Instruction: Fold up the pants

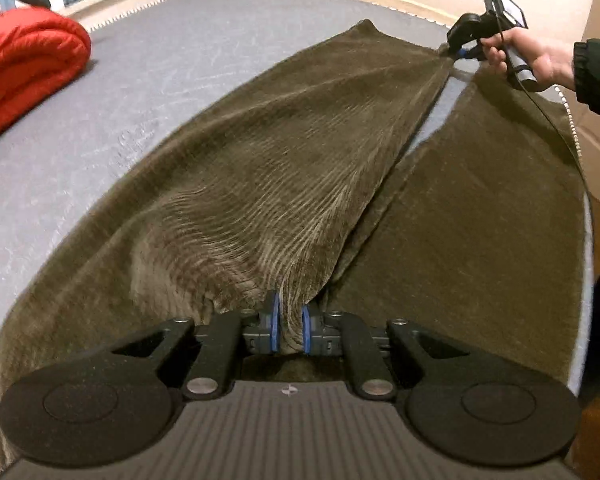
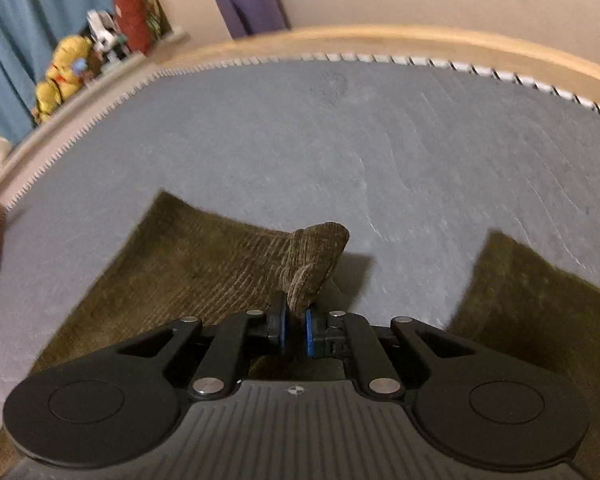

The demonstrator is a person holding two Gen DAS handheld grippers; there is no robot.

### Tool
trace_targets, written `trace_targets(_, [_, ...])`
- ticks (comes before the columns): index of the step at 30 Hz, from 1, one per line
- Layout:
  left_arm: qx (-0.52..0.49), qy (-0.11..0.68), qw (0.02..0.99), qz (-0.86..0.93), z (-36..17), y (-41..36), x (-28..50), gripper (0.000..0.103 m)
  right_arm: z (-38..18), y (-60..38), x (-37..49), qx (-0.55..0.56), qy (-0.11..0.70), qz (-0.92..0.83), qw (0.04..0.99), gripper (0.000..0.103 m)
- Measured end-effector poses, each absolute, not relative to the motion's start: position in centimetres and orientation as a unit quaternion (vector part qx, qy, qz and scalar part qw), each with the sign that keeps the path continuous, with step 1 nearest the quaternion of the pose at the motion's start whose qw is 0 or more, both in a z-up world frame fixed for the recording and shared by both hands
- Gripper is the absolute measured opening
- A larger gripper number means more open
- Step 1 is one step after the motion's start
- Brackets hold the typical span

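Observation:
Olive-brown corduroy pants (image 1: 260, 168) lie lengthwise on a grey bed (image 1: 160, 72), legs pointing away, a narrow gap between them. My left gripper (image 1: 291, 322) is shut on a bunch of the fabric at the near end, by the crotch. My right gripper (image 1: 462, 53), held by a hand, pinches the inner hem corner of the left leg at the far end. In the right wrist view that gripper (image 2: 296, 330) is shut on the lifted hem corner (image 2: 316, 256); the other leg's hem (image 2: 540, 320) lies flat to the right.
A folded red quilt (image 1: 24, 68) lies at the bed's far left. Plush toys (image 2: 64, 76) sit on a ledge before a blue curtain. A wooden bed frame (image 2: 380, 40) runs along the far edge. The bed's right edge (image 1: 586, 240) drops off beside the pants.

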State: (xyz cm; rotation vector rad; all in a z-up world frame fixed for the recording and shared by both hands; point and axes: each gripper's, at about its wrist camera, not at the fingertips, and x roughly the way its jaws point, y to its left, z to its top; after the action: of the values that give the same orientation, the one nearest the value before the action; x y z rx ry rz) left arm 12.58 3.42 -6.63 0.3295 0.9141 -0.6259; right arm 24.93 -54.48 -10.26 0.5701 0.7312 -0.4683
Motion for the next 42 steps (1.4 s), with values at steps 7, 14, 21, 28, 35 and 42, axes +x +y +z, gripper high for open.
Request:
trace_targets(7, [0.020, 0.353, 0.893, -0.277, 0.9, 9.7, 10.1, 0.040, -5.8, -51.0, 21.7, 0.194, 0.334, -0.216, 0.897, 0.035])
trace_targets(14, [-0.051, 0.306, 0.946, -0.100, 5.7, 17.1, 5.3, 0.040, 1.9, -38.8, 12.9, 0.134, 0.231, -0.063, 0.962, 0.042])
trace_targets(21, [-0.078, 0.313, 0.946, -0.015, 3.8, 23.4, 0.7, 0.035, 3.4, -22.8, 3.4, 0.044, 0.196, 0.194, 0.960, 0.042])
trace_targets(28, [-0.132, 0.363, 0.922, 0.033, -1.9, 28.3, 0.1, 0.026, -1.8, -10.7, -3.0, -0.061, 0.233, 0.371, 0.897, 0.035])
trace_targets(35, [-0.193, 0.394, 0.897, 0.055, -5.1, 31.2, 2.2, 0.048, -4.7, -3.9, -10.7, -0.152, 0.249, 0.493, 0.820, 0.035])
trace_targets(42, [-0.265, 0.418, 0.867, 0.058, -8.1, 32.5, 4.7, 0.065, -7.4, -2.0, -13.5, -0.208, 0.264, 0.540, 0.771, 0.048])
